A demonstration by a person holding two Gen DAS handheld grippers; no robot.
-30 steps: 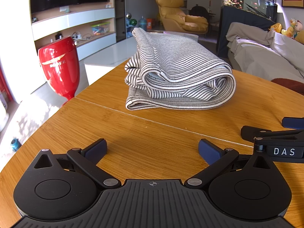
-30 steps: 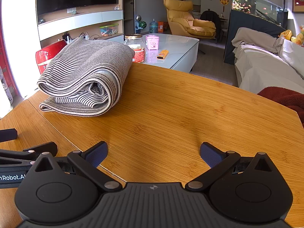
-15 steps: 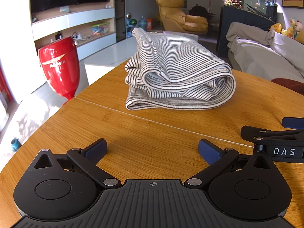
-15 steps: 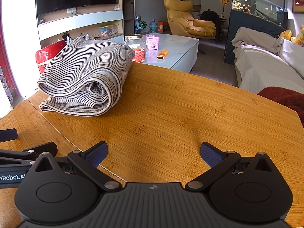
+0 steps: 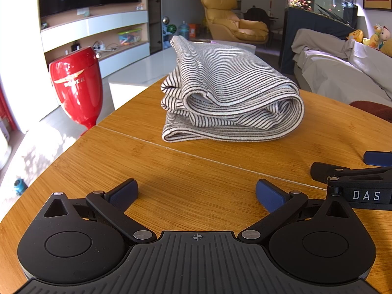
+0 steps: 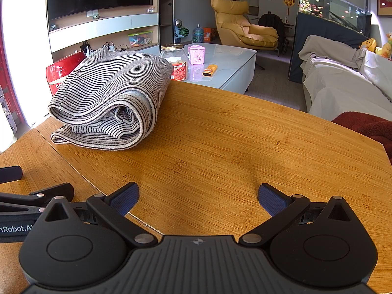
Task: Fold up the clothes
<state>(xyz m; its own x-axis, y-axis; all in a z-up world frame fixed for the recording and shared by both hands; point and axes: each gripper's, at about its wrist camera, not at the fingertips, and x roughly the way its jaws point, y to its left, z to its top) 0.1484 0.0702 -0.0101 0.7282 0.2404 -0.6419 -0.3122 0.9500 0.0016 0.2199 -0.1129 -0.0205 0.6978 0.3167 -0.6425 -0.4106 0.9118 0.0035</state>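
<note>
A black-and-white striped garment (image 5: 227,95) lies folded in a thick bundle on the round wooden table (image 5: 196,171). It also shows in the right wrist view (image 6: 110,103), at the left. My left gripper (image 5: 196,193) is open and empty, low over the table, a short way in front of the bundle. My right gripper (image 6: 198,198) is open and empty, low over the table, to the right of the bundle. Each gripper shows at the edge of the other's view.
A red stool-like stand (image 5: 76,85) is on the floor beyond the table's left edge. A white coffee table (image 6: 227,58) with a jar (image 6: 176,61), a pink tin and an orange remote stands behind. A covered sofa (image 6: 343,90) is at the right.
</note>
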